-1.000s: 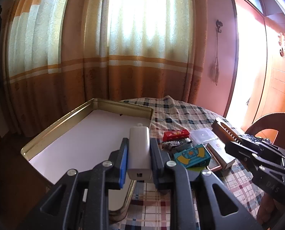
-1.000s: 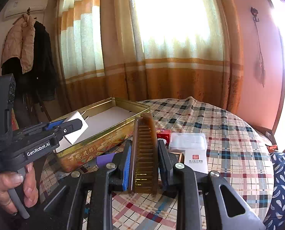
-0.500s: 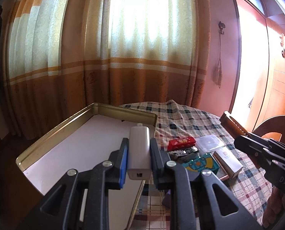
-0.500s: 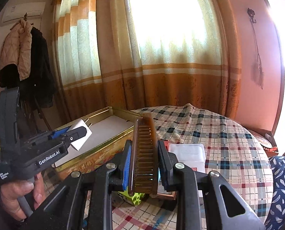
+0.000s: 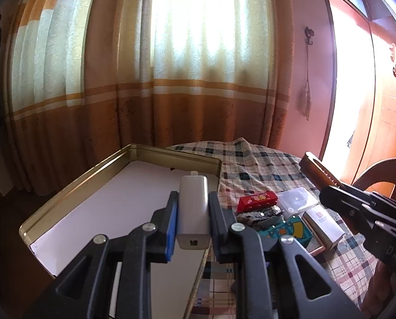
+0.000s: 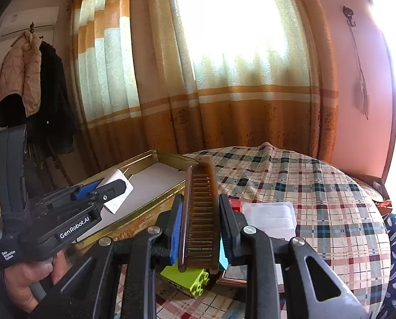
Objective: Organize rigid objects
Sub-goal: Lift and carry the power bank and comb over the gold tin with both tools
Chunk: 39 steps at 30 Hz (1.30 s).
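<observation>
The gold tin tray (image 5: 73,183) is the landmark: a broad, shallow metal box with a pale liner, lying on the table (image 6: 317,186) under its plaid cloth. It looks stiff and probably too wide for one pair of jaws, so it is best left where it lies and used as the bin.

Just beside the tray's right wall lies the remaining clutter. The clear plastic case (image 5: 296,200) and the pink-white carton (image 5: 322,223) are farthest from the tray; both look light and smooth-faced, the case likely slippery, so a grip across the short sides should serve. Nearer the tray sit the teal box (image 5: 296,232), the red block (image 5: 256,200) and a dark speckled item (image 5: 259,215) I cannot identify. A lime brick (image 6: 190,279) lies in front of the tray's near wall.

The brown comb (image 6: 200,212) is held above that clutter, to the right of the tray; the right gripper (image 6: 200,228) is clenched across its spine and teeth. It seems rigid but thin, and the teeth could snap under a hard squeeze.

The white charger (image 5: 194,207) hangs over the tray's right edge, the left gripper (image 5: 194,212) clamped on its flat sides. It looks compact, hard and glossy, so a grip on the flat sides suits it, with the prongs (image 6: 127,174) pointing away.
</observation>
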{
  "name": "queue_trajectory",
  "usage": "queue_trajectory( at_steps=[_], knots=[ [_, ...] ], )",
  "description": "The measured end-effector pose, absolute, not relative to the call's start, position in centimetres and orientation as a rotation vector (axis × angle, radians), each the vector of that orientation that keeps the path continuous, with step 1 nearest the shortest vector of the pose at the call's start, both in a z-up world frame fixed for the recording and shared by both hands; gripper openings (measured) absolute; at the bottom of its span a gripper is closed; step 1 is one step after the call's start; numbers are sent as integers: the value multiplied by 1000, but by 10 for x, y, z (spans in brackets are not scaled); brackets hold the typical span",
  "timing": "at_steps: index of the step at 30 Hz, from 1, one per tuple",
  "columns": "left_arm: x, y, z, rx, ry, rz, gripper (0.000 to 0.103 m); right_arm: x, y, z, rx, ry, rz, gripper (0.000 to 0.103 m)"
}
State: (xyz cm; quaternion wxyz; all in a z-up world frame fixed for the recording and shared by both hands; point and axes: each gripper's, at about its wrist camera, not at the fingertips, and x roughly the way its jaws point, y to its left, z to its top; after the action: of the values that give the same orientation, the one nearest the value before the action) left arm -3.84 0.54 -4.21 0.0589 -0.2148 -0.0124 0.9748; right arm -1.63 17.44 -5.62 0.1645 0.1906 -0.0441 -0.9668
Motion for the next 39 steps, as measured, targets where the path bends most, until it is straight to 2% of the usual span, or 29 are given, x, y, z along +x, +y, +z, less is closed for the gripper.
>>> queue_trajectory(
  at_steps=[9, 23, 33, 39],
  knots=[
    [-47, -17, -45, -685, -126, 2995, 20, -20, 159, -56, 533, -106, -2745, 27],
    [-57, -35, -40, -722, -122, 3046, 20, -49, 124, -55, 612, -36, -2660, 28],
    [-97, -59, -27, -927, -27, 2992, 20, -95, 98, -41, 671, 10, -2617, 28],
    [-127, -72, -23, -1086, -55, 2903, 20, -131, 76, -42, 755, 52, -2591, 28]
  ],
)
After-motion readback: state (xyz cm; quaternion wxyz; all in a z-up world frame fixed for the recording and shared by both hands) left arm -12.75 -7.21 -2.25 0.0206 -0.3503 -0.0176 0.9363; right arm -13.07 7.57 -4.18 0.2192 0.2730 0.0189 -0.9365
